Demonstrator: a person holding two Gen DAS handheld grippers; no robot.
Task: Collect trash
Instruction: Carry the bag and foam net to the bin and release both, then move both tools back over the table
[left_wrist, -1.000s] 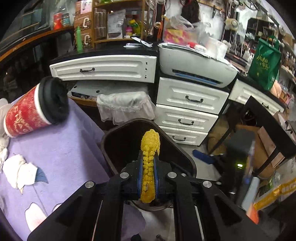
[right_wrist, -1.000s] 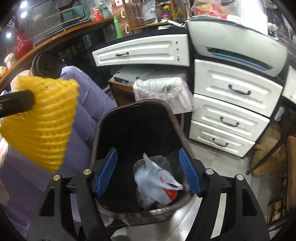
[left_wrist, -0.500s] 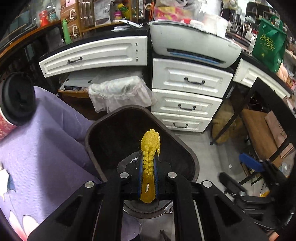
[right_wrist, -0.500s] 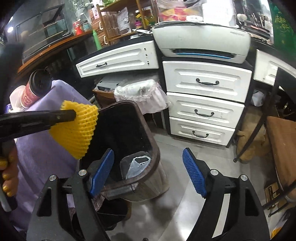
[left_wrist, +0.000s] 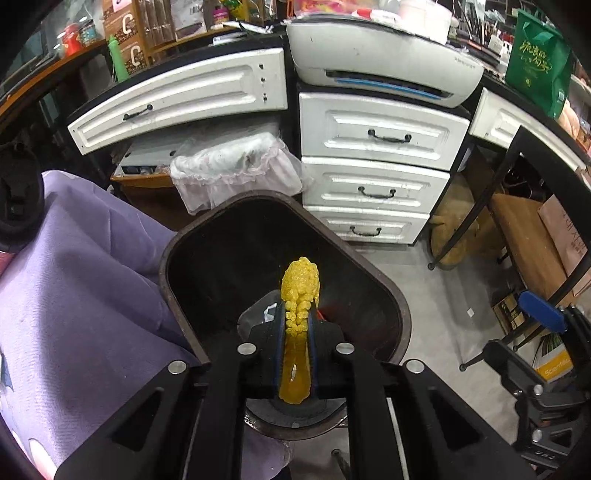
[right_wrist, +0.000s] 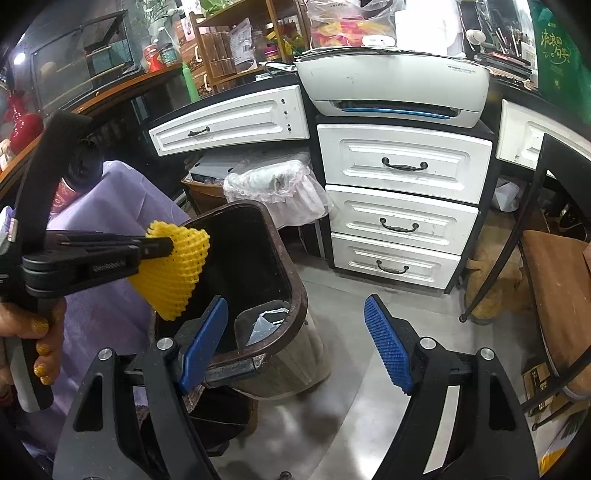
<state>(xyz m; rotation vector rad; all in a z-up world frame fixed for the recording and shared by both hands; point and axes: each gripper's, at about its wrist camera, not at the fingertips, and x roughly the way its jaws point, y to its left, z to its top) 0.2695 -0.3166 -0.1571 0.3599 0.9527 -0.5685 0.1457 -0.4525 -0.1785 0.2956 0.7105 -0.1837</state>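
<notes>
At the centre of the left wrist view, our left gripper (left_wrist: 295, 325) holds the yellow foam net (left_wrist: 299, 291) over the open dark bin (left_wrist: 369, 273), its jaws having just been easing open; the net's long axis points up-frame. Our right gripper (right_wrist: 295, 339) stands apart, empty.

Right gripper (right_wrist: 295, 343): black frame, silver screws, blue ribbed pads. Left gripper (left_wrist: 297, 325): same. Hand (right_wrist: 40, 332): glittery yellow nail polish.

Even indoor light, sharp centre, fisheye bending and dark corners.
</notes>
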